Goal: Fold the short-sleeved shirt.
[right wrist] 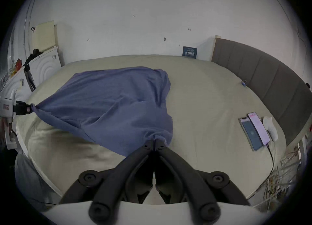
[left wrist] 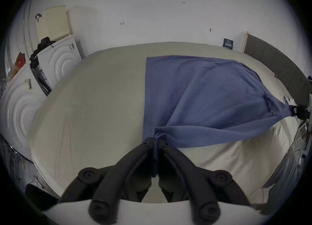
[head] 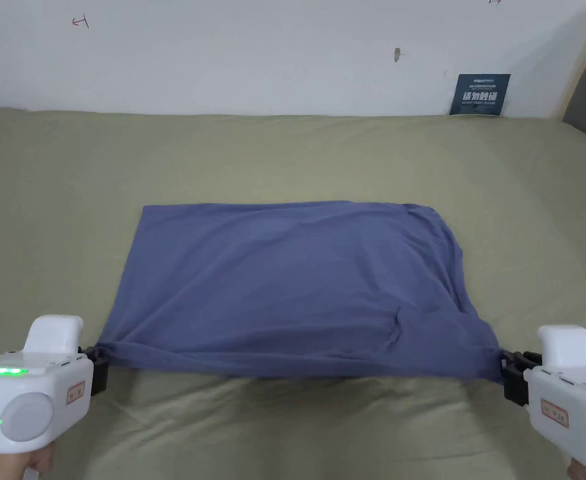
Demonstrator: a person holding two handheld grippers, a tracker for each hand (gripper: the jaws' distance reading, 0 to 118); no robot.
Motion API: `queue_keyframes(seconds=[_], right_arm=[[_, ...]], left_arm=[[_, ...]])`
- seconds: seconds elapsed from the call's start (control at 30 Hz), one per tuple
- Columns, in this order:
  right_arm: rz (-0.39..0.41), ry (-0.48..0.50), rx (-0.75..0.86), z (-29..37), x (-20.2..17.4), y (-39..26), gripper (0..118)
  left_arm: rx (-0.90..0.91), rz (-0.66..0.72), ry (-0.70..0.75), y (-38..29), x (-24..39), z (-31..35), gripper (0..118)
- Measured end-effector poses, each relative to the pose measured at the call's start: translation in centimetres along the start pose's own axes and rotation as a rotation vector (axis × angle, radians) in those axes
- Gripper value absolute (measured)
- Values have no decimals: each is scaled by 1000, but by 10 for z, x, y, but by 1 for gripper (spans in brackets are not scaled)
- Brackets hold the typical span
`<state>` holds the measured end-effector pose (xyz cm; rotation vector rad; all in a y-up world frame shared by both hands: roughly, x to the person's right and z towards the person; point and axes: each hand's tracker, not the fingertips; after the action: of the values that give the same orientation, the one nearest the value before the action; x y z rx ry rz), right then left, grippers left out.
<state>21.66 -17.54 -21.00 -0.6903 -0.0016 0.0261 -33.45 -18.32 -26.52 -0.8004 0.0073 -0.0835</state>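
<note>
1. White wall (head: 285, 56) stands behind a wide bed (head: 54, 206) with an olive-green sheet; a small dark blue sign (head: 479, 94) leans on the wall at the far right.
2. At the left, the left gripper (head: 101, 362) has its jaws pressed together on the near left corner of the blue shirt (head: 291, 281). In the left gripper view the cloth is bunched between the two black jaws of this gripper (left wrist: 156, 141).
3. In the middle, the shirt lies on the bed as a rough rectangle. Its far edge rests flat on the sheet, and its near edge is lifted a little and pulled straight between the two grippers, with a shadow under it.
4. At the right, the right gripper (head: 509, 369) is also closed tight on the near right corner of the shirt; the right gripper view shows the cloth pinched at the jaw tips (right wrist: 154, 141).
5. Further right on the bed, two phones (right wrist: 255, 130) lie side by side, near a grey headboard (right wrist: 263, 76).
</note>
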Motion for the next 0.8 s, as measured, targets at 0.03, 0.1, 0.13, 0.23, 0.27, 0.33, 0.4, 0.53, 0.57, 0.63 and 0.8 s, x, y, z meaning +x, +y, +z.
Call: queue_keyframes(seconds=[0.03,0.1,0.13,0.23,0.27,0.33,0.4,0.53,0.57,0.63,0.8], right_arm=[[1,1,-7,0,0,-4,1],[10,4,-24,-4,0,-9,1],[14,1,-29,-8,0,-11,1],[-11,20,-58,-17,0,-14,1],[-14,14,-65,-18,-1,-16,5],[-19,1,-83,-21,-4,-17,74],[-37,9,-132,-23,-5,-19,115],[-83,-2,-69,-7,5,-20,103],[-85,-7,-45,-2,6,-20,99],[-83,-10,8,11,4,-7,37],[-88,-18,61,28,-4,2,0]], left_arm=[[-8,9,-3,-3,-3,0,5],[-16,31,-9,-8,-7,-2,5],[-23,34,-12,-9,-7,-4,5],[-41,33,-17,-11,-6,-9,5],[-51,33,-22,-11,-4,-11,9],[-71,43,-12,-11,-4,-13,84],[-86,65,-53,-16,-6,-6,116],[-39,105,-24,-12,-12,12,109],[-28,121,-16,-11,-13,18,105],[20,162,-11,-8,-15,32,52],[54,218,6,-7,-16,58,0]])
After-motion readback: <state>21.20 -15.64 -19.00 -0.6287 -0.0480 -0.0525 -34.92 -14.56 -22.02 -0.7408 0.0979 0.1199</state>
